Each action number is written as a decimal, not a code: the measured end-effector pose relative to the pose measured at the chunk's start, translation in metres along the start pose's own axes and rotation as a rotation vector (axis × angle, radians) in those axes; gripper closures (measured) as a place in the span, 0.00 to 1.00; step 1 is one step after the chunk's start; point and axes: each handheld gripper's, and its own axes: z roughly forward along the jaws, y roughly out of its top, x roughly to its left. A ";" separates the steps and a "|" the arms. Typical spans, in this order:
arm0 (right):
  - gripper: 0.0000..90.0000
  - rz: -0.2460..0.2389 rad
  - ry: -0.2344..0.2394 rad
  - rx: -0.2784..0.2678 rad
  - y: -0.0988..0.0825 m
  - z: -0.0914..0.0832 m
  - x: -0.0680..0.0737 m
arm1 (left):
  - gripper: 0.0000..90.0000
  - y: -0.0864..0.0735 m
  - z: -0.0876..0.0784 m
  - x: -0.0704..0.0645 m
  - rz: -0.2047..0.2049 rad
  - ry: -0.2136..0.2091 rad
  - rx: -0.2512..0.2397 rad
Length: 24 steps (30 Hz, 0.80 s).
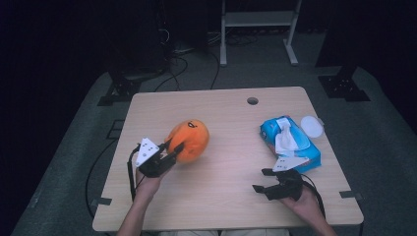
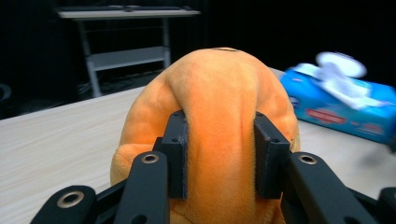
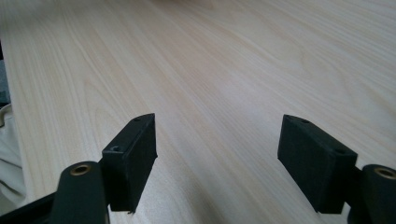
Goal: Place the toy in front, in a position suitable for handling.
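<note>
Now pinched in left gripper [image 1: 173, 150]: orange plush [image 1: 189, 139], jaws pressed into its soft sides, a fold bulging between the pads [image 2: 177, 156]. Sits over the table [image 1: 221, 187], left of centre. Right gripper [image 1: 263, 180] near the front edge, jaws wide, nothing between them. Just beyond it, blue wipes pack [image 1: 291, 142], white lid [image 1: 312, 126] touching its far corner.

The pale wood-grain tabletop [image 1: 221, 167] has a round hole [image 1: 253, 101] near its far edge. A blue wipes pack [image 1: 290, 142] lies toward the right edge, a white round lid [image 1: 312, 126] just beside its far corner.
</note>
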 end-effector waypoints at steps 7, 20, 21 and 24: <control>0.30 0.014 -0.026 -0.033 -0.001 -0.012 -0.006 | 0.71 -0.002 0.014 -0.035 0.060 -0.113 0.039; 0.30 0.042 -0.128 -0.138 -0.001 -0.041 -0.019 | 0.70 -0.022 0.034 -0.072 0.139 -0.237 0.135; 0.30 0.033 -0.143 -0.147 0.000 -0.044 -0.019 | 0.70 -0.024 0.035 -0.073 0.144 -0.242 0.144; 0.30 0.021 -0.197 -0.185 0.005 -0.053 -0.022 | 0.69 -0.029 0.038 -0.079 0.178 -0.262 0.164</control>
